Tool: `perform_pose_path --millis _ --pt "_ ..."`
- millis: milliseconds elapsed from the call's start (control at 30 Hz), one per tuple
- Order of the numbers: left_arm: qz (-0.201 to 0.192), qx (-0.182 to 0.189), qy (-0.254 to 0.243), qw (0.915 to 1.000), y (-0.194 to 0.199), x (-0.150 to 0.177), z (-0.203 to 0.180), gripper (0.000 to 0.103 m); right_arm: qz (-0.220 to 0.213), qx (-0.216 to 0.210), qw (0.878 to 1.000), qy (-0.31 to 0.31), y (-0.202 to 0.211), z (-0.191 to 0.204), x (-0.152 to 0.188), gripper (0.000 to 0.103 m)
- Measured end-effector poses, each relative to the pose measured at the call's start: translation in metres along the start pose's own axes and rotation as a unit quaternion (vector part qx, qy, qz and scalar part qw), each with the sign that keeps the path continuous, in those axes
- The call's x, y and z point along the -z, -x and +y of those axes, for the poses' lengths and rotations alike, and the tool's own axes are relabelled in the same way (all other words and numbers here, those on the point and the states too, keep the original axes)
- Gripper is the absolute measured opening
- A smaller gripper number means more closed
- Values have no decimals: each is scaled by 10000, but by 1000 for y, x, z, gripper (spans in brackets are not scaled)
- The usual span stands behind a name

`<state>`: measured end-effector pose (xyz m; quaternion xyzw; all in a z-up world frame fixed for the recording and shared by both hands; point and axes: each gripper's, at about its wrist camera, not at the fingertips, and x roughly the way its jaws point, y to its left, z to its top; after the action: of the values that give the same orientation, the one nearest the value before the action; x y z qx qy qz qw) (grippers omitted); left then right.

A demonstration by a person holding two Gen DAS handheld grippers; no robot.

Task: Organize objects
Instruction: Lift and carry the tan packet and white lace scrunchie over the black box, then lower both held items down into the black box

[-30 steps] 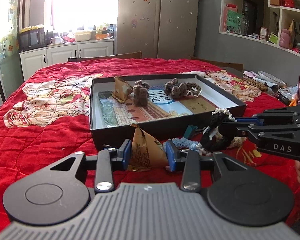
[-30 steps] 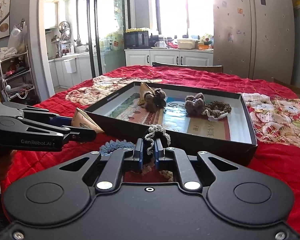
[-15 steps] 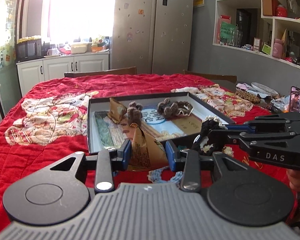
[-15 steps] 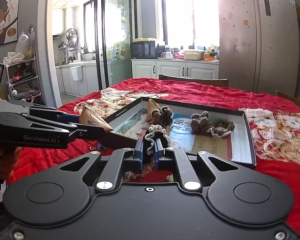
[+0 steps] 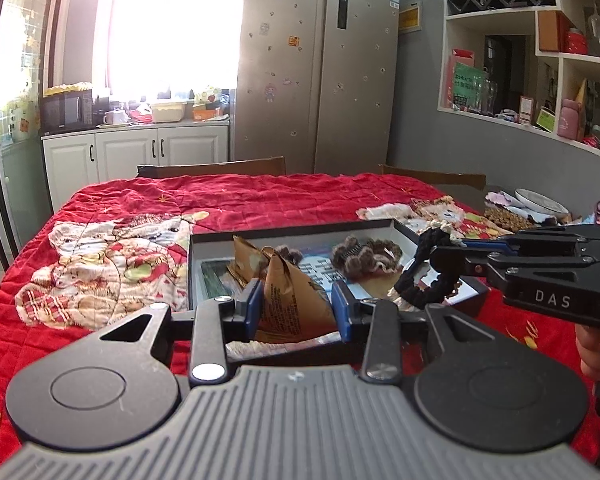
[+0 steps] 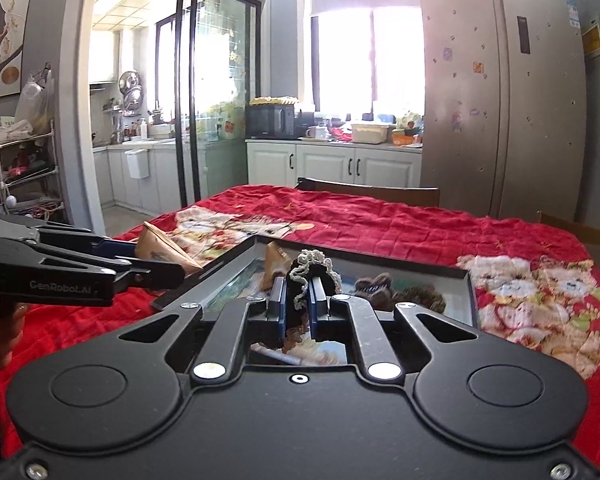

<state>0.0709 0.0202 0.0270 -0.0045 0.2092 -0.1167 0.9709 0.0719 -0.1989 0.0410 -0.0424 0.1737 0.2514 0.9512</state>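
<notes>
My left gripper (image 5: 298, 306) is shut on a brown pyramid-shaped paper packet (image 5: 294, 300) and holds it above the near edge of the black box (image 5: 296, 230). My right gripper (image 6: 298, 300) is shut on a black and cream crocheted scrunchie (image 6: 312, 266), held over the box (image 6: 470, 292). The scrunchie also shows in the left wrist view (image 5: 428, 272), and the packet in the right wrist view (image 6: 160, 248). Inside the box lie another brown packet (image 5: 246, 254) and brown fuzzy scrunchies (image 5: 360, 258).
The table has a red quilted cover (image 5: 260, 196) with bear patches. Wooden chair backs (image 5: 212, 170) stand at the far side. Plates, a phone and clutter (image 5: 540, 210) sit at the right edge. A fridge (image 5: 316, 64) and cabinets stand behind.
Both grippers have risen from the table and moved forward over the box, each carrying its object. The blue scrunchie left on the cloth has dropped out of view.
</notes>
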Motion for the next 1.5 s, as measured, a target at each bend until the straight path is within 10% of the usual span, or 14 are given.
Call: perform_pose_path --millis 1500 --pt "521 -468 521 9962 -119 -7 41 41 542 360 9952 -731 -174 -48 -19 10"
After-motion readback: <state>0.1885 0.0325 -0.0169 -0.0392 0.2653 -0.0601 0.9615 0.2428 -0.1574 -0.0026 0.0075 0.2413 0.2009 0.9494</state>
